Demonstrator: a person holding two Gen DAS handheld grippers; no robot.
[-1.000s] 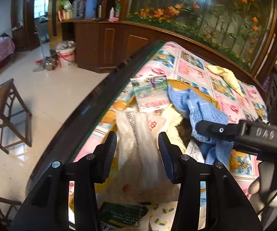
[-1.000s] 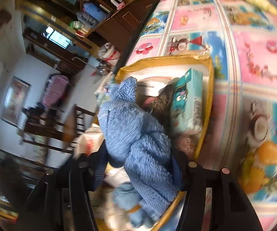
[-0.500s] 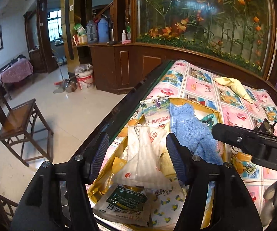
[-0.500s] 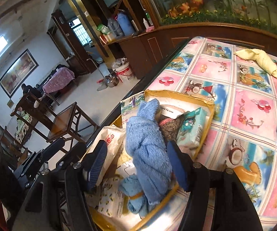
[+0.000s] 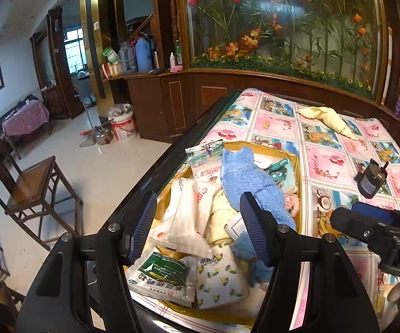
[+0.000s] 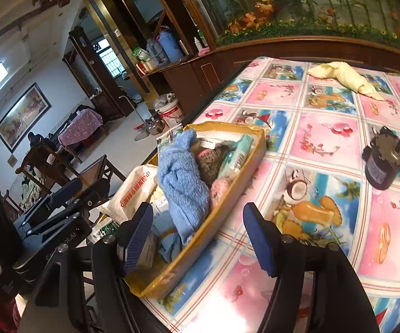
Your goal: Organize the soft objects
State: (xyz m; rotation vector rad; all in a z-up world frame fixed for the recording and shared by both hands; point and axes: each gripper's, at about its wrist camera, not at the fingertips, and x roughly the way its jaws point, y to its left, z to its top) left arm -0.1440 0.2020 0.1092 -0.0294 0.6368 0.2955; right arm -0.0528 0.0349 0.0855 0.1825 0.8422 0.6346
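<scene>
A yellow cardboard box (image 5: 298, 172) (image 6: 244, 172) stands at the table's left edge, filled with soft things. A blue fluffy towel (image 5: 251, 183) (image 6: 181, 177) lies on top, beside white plastic packets (image 5: 184, 219), a green-printed packet (image 5: 163, 272) and a teal tissue pack (image 5: 281, 170). My left gripper (image 5: 197, 226) is open and empty above the box's near end. My right gripper (image 6: 197, 238) is open and empty over the box's right wall. A yellow cloth (image 5: 327, 118) (image 6: 344, 76) lies at the table's far end.
A dark jar-like object (image 5: 369, 180) (image 6: 383, 163) stands on the patterned tablecloth (image 6: 324, 144) right of the box. The table's dark left edge (image 5: 155, 172) drops to the floor. A wooden chair (image 5: 33, 191) stands left. A wooden cabinet (image 5: 227, 94) runs behind.
Both grippers have pulled back and up from the box. My right gripper has opened off the blue towel, which now lies in the box.
</scene>
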